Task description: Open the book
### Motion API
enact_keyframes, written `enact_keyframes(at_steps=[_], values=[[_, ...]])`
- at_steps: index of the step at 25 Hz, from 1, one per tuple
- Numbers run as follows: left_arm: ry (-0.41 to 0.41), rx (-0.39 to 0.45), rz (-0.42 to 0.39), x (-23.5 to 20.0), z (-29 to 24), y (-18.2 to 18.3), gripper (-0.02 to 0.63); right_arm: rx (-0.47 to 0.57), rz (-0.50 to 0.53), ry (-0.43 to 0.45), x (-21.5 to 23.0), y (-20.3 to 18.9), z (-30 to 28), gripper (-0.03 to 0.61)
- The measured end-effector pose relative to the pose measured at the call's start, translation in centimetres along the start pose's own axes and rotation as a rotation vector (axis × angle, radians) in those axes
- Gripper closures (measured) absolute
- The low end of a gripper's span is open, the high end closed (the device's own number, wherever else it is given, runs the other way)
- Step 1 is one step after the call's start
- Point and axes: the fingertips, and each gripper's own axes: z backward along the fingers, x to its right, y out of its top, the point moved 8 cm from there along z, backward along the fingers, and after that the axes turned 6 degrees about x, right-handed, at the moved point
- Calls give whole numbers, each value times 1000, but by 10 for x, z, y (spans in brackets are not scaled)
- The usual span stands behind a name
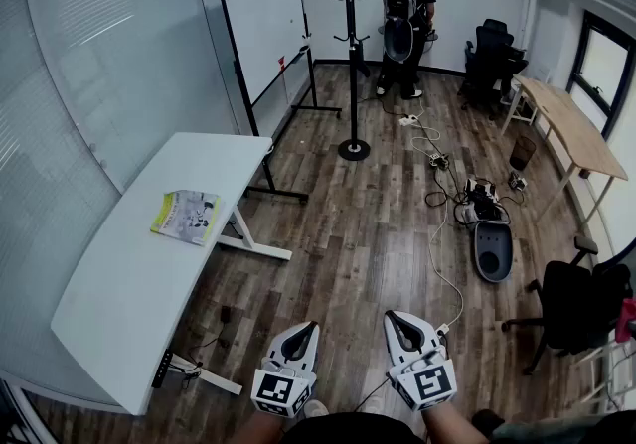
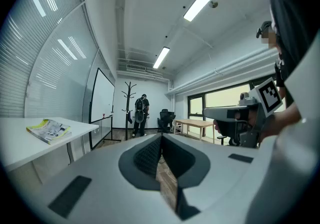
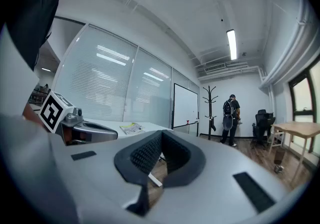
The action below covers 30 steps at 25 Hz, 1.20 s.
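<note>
Book with thin yellow-green cover: lay closed and flat on the long white table, well apart from both grippers.
Left gripper, white with marker cube: was level over the brown wooden floor, jaws pressed together, nothing between them.
Right gripper, white with marker cube: was the same, jaws together and empty.
Step in hand: approach, probably.
Good way: likely to reach the table side first, then spread one pair of jaws and lift only the cover edge.
</note>
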Motion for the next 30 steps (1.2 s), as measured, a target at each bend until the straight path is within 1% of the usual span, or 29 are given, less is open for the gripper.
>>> enact_keyframes(at_steps=[6, 10, 14, 17, 19, 22, 24, 27, 30], values=[[-3, 1, 2, -15, 7, 2, 603, 17, -11, 0, -14, 4, -11, 577], [-12, 6, 8, -22, 13, 1, 603, -8, -7, -8, -23, 2, -17, 577], [-16, 3, 14, -29, 21, -2, 603, -33, -66, -13, -30, -5, -22, 574], [-20, -1, 23, -41, 30, -4, 603, -38, -88, -18, -42, -7, -30, 574], [-25, -5, 25, -51, 36, -6, 603, -62, -90, -18, -53, -10, -33, 574], [-47, -19, 27, -62, 42, -12, 603, -112, -119, -64, -63, -18, -36, 574], [-70, -36, 27, -64, 46, -18, 603, -152, -143, -79, -68, -25, -33, 574], [-82, -43, 29, -67, 47, -16, 603, -180, -152, -68, -73, -27, -35, 574], [-75, -36, 34, -72, 47, -14, 603, -172, -151, -48, -78, -25, -47, 574]])
